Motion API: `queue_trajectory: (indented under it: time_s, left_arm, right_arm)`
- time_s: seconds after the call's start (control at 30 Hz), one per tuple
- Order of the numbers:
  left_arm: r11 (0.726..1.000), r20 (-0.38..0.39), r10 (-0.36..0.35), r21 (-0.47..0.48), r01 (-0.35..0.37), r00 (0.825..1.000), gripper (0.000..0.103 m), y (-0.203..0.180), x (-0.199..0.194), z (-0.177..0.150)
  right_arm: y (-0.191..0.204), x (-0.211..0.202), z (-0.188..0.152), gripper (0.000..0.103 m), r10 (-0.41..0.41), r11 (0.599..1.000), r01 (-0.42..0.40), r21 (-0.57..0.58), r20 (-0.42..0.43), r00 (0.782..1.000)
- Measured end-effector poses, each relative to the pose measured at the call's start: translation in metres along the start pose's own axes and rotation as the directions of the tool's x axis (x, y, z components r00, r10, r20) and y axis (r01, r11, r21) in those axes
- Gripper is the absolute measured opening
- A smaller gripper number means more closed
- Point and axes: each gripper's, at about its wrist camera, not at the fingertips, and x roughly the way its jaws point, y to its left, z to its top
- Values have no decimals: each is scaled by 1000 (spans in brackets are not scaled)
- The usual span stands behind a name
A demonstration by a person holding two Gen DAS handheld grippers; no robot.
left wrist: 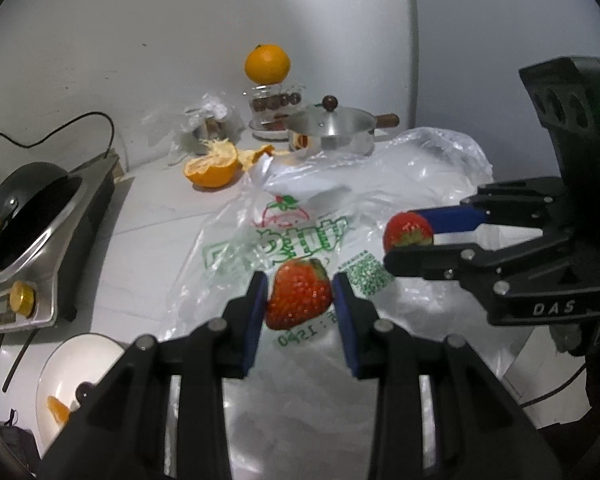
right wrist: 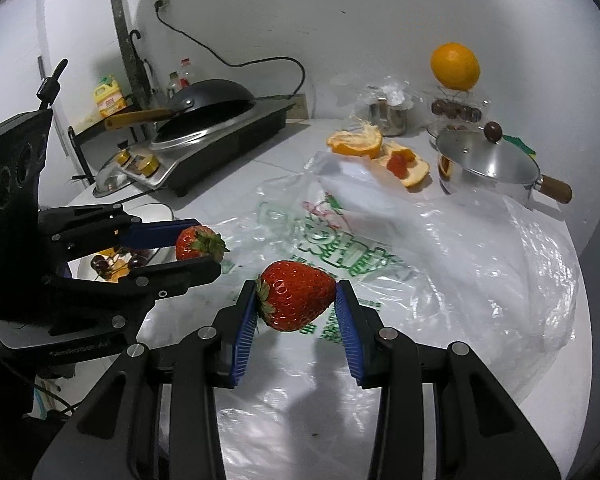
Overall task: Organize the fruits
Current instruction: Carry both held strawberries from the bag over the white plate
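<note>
White tabletop (right wrist: 228, 168) carries a crumpled plastic bag (right wrist: 440, 240), and above it both strawberries hang clear of the surface. One strawberry (left wrist: 298, 296) is pinched in the left hand-held gripper (left wrist: 300, 294), its long axis running away from the camera. The other strawberry (right wrist: 296, 296) is pinched sideways in the right hand-held gripper (right wrist: 296, 300), tip to the right. A white bowl (left wrist: 60, 364) lies low on the left, nearer the left hand, likely the drop spot.
</note>
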Motion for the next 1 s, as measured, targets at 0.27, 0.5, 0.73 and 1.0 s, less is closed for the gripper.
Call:
queue_trajectory:
  time_s: [0.27,0.5,0.73,1.0]
  left_arm:
    - [999,14,18,-29,-17,1000,34,16,-25,-15]
    - [998,21,38,-58,-37,999,34,34,-41,-30]
    - [994,35,53,-93,-49,998,34,54,-54,-45]
    - [990,45,66,-125,-60,997,34,78,-69,-63]
  right_arm:
    - [23,0,4,41,9,1000,-9,-28,4,1000]
    - [47,7,9,41,23,998,-23,-61,-4,1000]
    - [73,15,14,41,28,994,-29,-101,-17,999]
    - [101,26,18,41,31,991,-34,-132,-29,999]
